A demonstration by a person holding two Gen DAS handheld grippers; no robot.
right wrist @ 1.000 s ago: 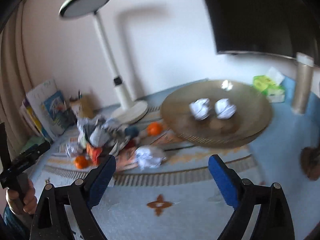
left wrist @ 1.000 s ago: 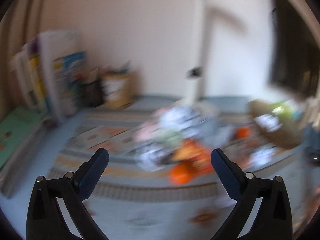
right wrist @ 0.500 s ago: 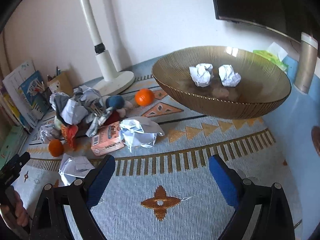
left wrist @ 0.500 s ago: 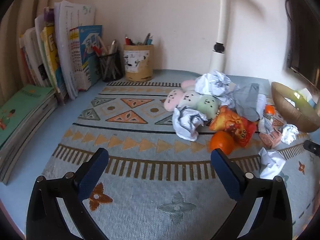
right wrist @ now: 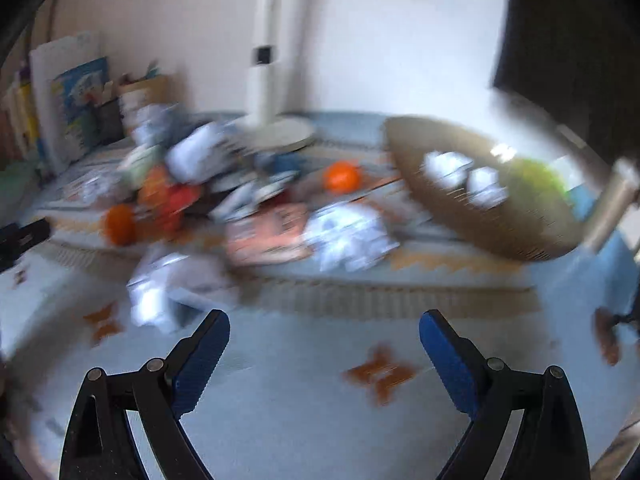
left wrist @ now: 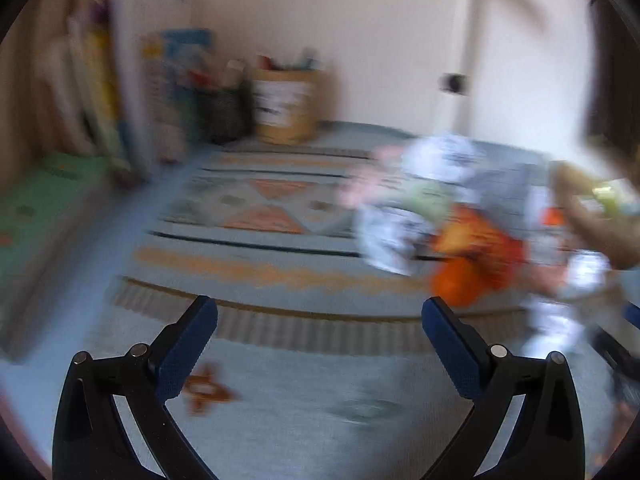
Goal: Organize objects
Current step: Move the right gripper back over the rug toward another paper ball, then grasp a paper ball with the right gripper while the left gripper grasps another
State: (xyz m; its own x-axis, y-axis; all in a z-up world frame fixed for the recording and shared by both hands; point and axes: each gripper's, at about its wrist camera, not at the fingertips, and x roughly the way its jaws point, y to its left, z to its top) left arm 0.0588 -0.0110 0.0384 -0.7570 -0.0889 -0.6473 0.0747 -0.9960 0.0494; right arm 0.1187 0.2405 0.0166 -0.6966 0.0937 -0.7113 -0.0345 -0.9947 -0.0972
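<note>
Both sets of tongs, left and right, hang spread wide and empty at the bottom of their frames above a patterned blue-grey mat on the desk. In the right wrist view a heap of crumpled white paper balls, oranges and what may be snack packets, blurred, fills centre-left, beside a ribbed golden bowl at right holding two paper balls. Upright books stand upper left in the left wrist view.

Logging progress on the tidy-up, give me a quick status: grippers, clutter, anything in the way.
Left hand-held gripper open, empty. Right hand-held gripper open, empty. Clutter pile unsorted on mat; two paper balls in bowl. Path clear; views blurred.
</note>
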